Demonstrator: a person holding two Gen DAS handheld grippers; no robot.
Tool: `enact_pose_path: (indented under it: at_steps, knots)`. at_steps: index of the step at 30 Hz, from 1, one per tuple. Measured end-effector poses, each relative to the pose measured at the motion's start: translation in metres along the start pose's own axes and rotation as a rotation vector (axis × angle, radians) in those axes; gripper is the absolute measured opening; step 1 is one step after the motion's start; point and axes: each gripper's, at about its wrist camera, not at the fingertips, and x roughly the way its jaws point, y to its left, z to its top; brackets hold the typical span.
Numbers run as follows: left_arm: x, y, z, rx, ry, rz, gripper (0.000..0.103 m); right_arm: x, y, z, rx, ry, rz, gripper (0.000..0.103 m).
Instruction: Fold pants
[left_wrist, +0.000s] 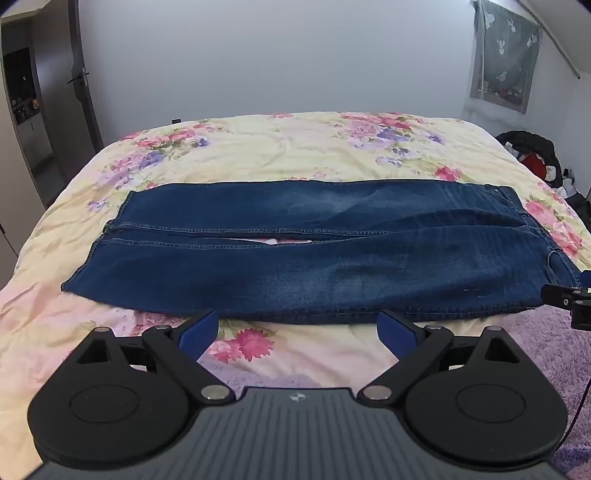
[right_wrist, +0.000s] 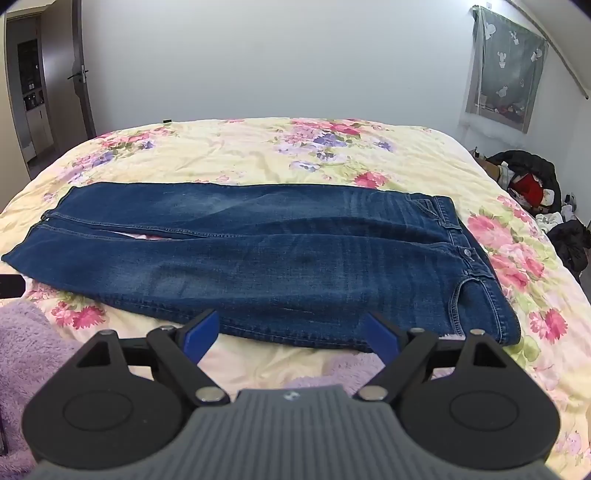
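Dark blue jeans (left_wrist: 314, 247) lie flat across the floral bedspread (left_wrist: 280, 147), legs side by side, cuffs at the left, waistband at the right. In the right wrist view the jeans (right_wrist: 277, 258) show their button and pocket at the right end. My left gripper (left_wrist: 297, 325) is open and empty, its blue fingertips just short of the jeans' near edge around mid-leg. My right gripper (right_wrist: 291, 326) is open and empty, close to the near edge toward the waist end. Part of the right gripper (left_wrist: 569, 301) shows at the left wrist view's right edge.
A purple fleece blanket (left_wrist: 546, 354) lies on the bed's near side, also at the lower left in the right wrist view (right_wrist: 26, 332). A pile of clothes (right_wrist: 532, 184) sits beyond the bed's right side. A door (left_wrist: 83, 77) stands at the back left.
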Motion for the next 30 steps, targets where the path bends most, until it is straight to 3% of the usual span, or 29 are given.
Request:
enact_pose_path:
  at_steps: [30]
  knots:
    - [-0.0052, -0.0007, 0.0018, -0.004, -0.024, -0.005, 0.103, 0.0011, 0.0025, -0.0007, 0.006, 0.000, -0.002, 0.082]
